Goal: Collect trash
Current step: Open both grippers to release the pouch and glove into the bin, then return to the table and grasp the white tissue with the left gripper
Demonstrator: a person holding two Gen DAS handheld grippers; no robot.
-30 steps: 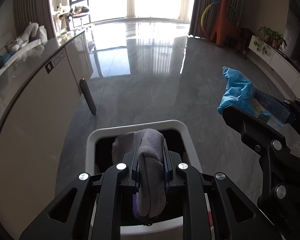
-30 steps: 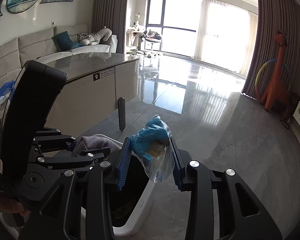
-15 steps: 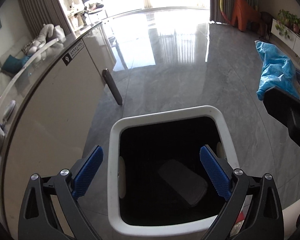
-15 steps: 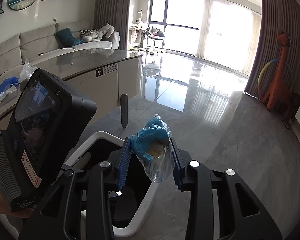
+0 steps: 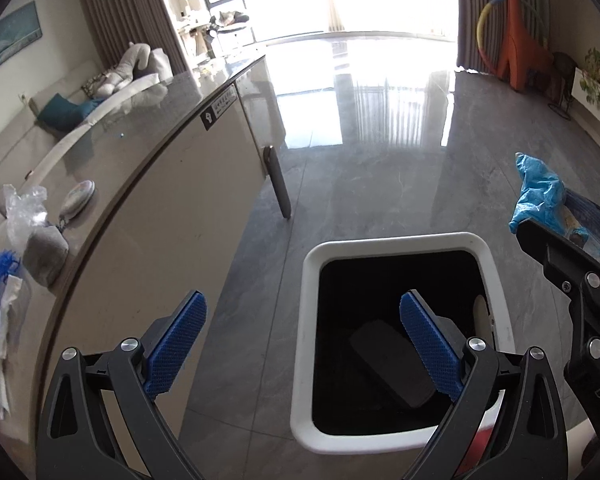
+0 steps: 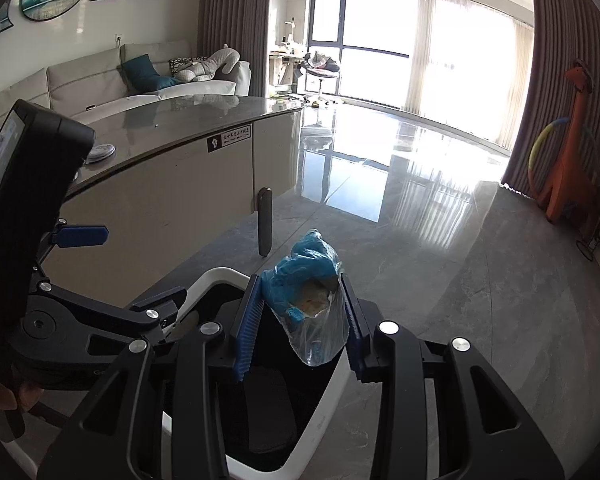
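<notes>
- the plastic bag [image 6: 314, 312] is pinched between the closed pads of the right gripper [image 6: 300, 328], just above the bin [image 5: 496, 276] rim.
- the left gripper [image 5: 300, 344] is spread wide and empty, beside the bin.

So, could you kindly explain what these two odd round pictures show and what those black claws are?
They are handheld grippers, one in each of a person's hands, each with a fisheye camera looking along its fingers. The left view shows the left gripper open and empty over a white bin with a grey cloth inside. On the table lie a grey cloth bundle and crumpled plastic. The right view shows the right gripper shut on a blue plastic bag of trash above that bin.
</notes>
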